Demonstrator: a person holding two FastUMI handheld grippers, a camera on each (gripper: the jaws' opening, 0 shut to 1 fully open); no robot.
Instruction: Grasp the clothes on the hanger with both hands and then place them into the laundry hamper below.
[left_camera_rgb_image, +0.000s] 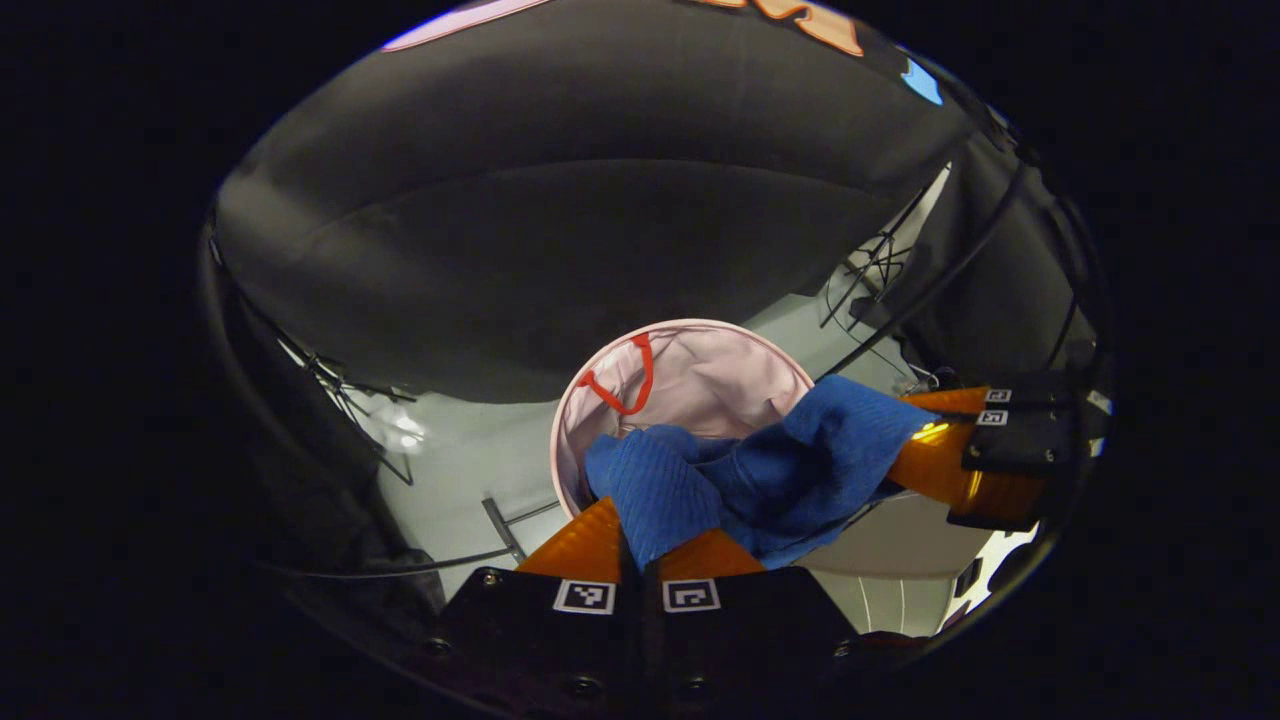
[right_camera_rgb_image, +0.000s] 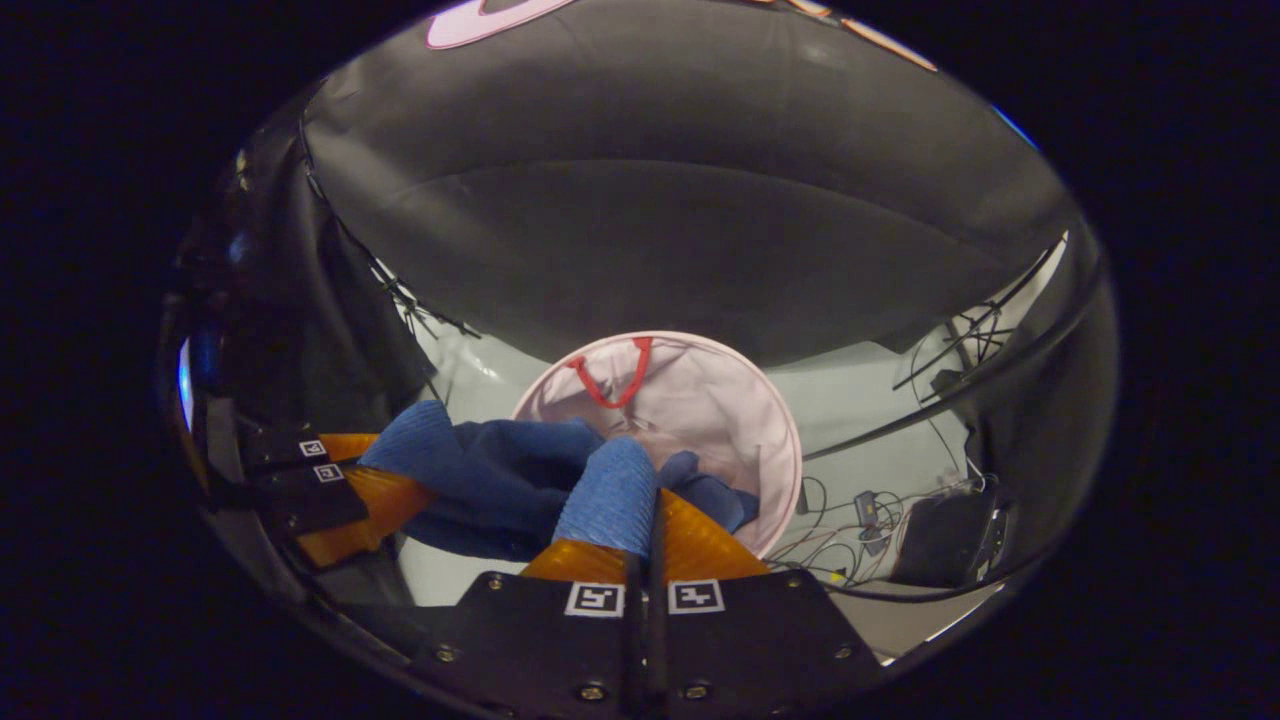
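A blue knitted garment (left_camera_rgb_image: 760, 470) hangs stretched between my two grippers, just above a round pale pink laundry hamper (left_camera_rgb_image: 700, 380) with red handles. In the left gripper view my left gripper (left_camera_rgb_image: 640, 545) is shut on one end of the cloth, and the right gripper (left_camera_rgb_image: 925, 440) pinches the other end at the right. In the right gripper view the right gripper (right_camera_rgb_image: 645, 520) is shut on a fold of the blue garment (right_camera_rgb_image: 500, 475), the left gripper (right_camera_rgb_image: 375, 480) holds it at the left, and the hamper (right_camera_rgb_image: 720, 420) lies open below.
The hamper stands on a pale floor (left_camera_rgb_image: 470, 470) beside the black booth wall (left_camera_rgb_image: 600, 230). Cables and a black box (right_camera_rgb_image: 945, 545) lie on the floor to the right. Thin black stand legs (left_camera_rgb_image: 340, 385) and cables (left_camera_rgb_image: 880, 270) cross the floor at both sides.
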